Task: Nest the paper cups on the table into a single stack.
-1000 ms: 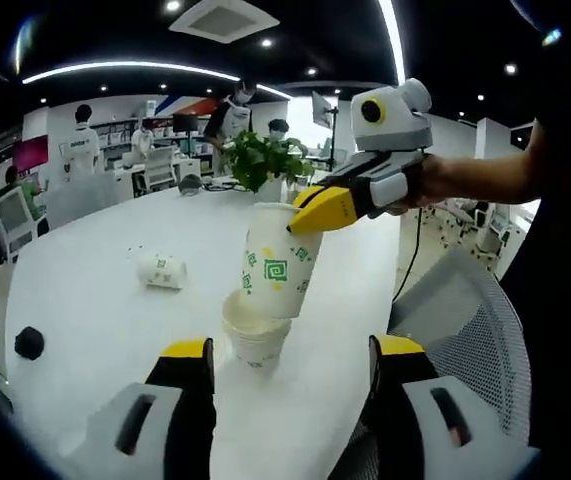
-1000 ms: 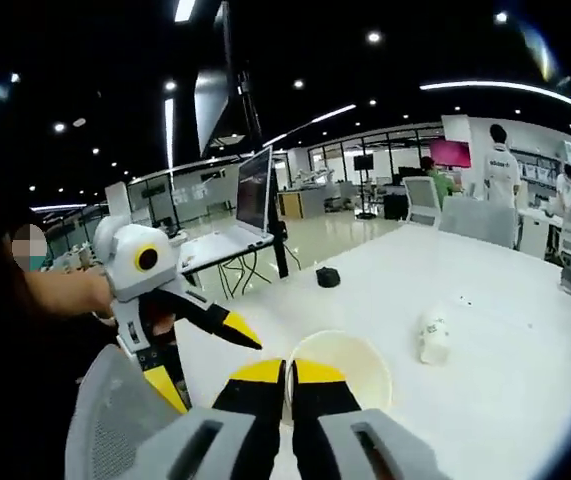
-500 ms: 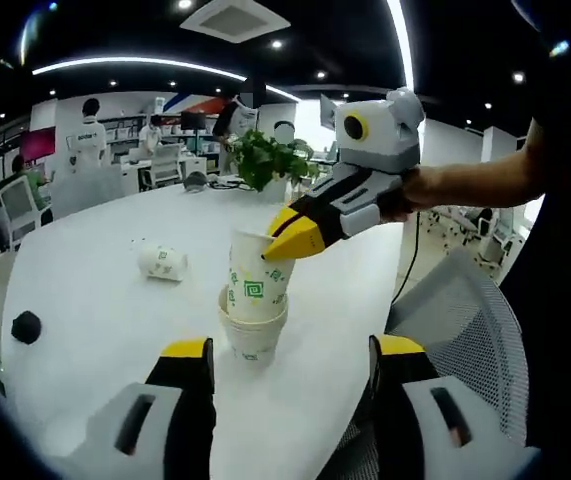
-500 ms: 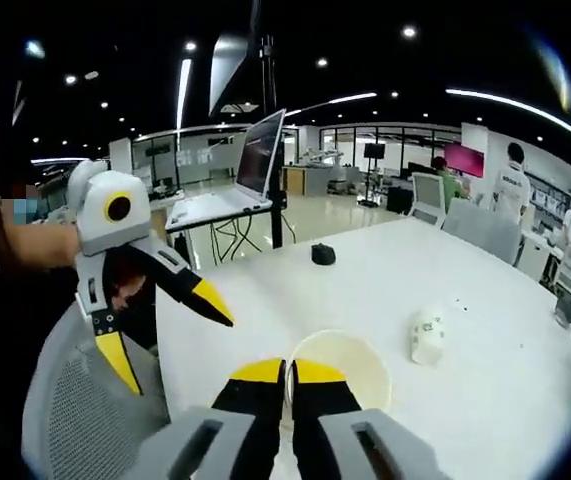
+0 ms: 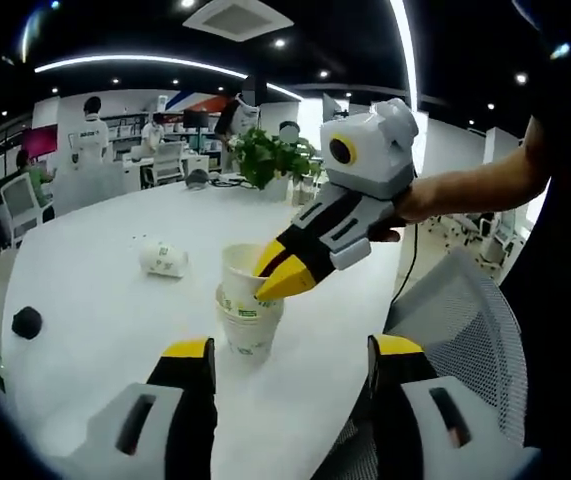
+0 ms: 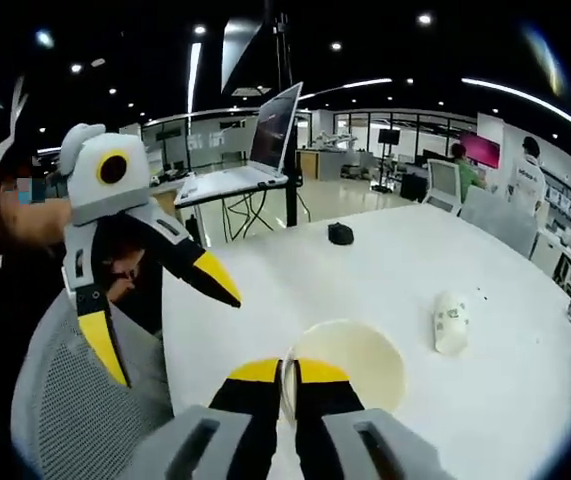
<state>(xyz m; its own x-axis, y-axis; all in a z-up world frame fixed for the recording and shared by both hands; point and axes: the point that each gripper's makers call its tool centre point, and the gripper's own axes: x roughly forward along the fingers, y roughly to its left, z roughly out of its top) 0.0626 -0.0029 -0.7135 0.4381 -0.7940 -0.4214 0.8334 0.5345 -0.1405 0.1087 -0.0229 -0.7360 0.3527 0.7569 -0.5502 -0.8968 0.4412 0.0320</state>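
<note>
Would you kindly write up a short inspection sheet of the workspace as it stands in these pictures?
Surface: white table, bare around the cups.
Job's things: held cup seated in the stack, its rim above the stack's; one more lying cup on its side, apart from the stack.
Clutter: small black object near the table edge; plant at the far end.
Grippers: right gripper shut on the held cup's rim; left gripper open, touching nothing.
Cables: one black cable hangs beyond the table edge.
Surroundings: mesh chair beside the table; laptop on a stand; people at desks behind.
</note>
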